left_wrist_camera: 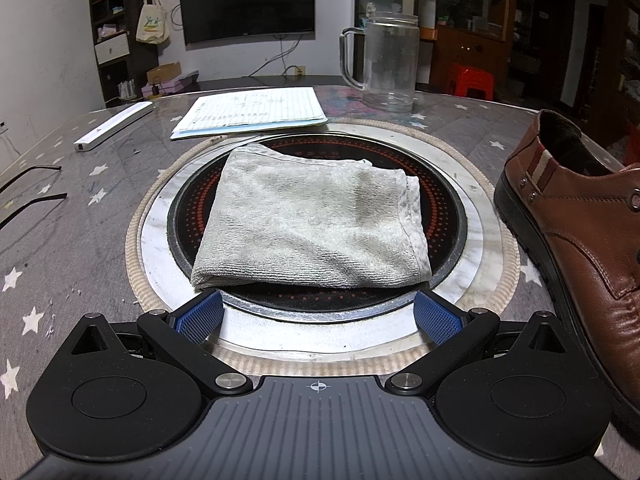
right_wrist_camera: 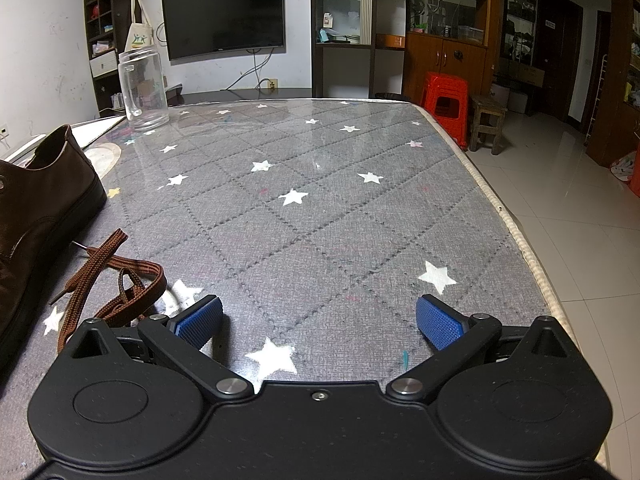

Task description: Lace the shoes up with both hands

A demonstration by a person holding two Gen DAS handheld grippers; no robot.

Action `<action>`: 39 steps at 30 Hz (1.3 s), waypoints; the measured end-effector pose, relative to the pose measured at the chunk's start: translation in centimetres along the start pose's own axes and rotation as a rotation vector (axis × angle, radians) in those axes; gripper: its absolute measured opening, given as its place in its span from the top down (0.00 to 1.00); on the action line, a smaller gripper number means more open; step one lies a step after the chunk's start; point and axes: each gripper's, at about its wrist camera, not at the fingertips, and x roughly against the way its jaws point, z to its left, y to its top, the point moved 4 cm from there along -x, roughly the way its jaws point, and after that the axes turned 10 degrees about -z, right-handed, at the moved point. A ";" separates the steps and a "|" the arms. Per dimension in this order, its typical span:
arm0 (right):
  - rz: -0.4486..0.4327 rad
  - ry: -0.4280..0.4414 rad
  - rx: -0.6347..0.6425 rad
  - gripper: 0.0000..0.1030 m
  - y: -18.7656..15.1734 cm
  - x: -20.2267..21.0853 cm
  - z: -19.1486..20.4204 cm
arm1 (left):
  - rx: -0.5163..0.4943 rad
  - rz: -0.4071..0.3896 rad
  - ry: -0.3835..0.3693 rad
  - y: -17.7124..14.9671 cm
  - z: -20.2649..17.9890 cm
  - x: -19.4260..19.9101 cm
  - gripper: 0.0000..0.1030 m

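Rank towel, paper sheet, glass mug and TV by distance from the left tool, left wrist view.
From the left tool:
1. Towel, right ahead on the round burner.
2. Paper sheet, behind the towel.
3. Glass mug, far right.
4. TV, on the wall.

right tool spread, empty | shoelace loose beside brown shoe | jar apparently empty

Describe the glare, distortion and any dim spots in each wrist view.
Left wrist view: fisheye bends the table edge and shelving; soft ceiling glare on the glossy table cover near the paper; the towel is sharp and evenly lit. Right wrist view: bright sheen across the far table by the glass jar; the brown shoe sits dim at the left edge; the shoelace is crisp.
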 end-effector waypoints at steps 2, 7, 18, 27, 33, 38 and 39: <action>0.000 0.000 0.000 0.00 0.0 0.0 0.0 | 0.004 0.002 0.008 0.0 0.0 0.0 0.00; 0.000 0.000 0.000 0.00 0.0 0.0 0.0 | 0.016 0.005 0.031 0.0 -0.2 0.0 0.00; 0.000 0.000 0.000 0.00 0.0 0.0 0.0 | 0.033 0.005 0.067 0.0 -0.7 0.2 0.00; 0.000 0.000 0.000 0.00 0.0 0.0 0.0 | 0.045 0.004 0.082 0.0 -1.2 0.4 0.00; 0.000 0.000 0.000 0.00 0.0 0.0 0.0 | 0.050 0.004 0.089 0.0 -1.5 0.5 0.00; 0.000 0.000 0.000 0.00 0.0 0.0 0.0 | 0.052 0.004 0.093 0.0 -1.8 0.6 0.00; 0.000 0.000 0.000 0.00 0.0 0.0 0.0 | 0.052 0.003 0.093 0.0 -1.8 0.6 0.00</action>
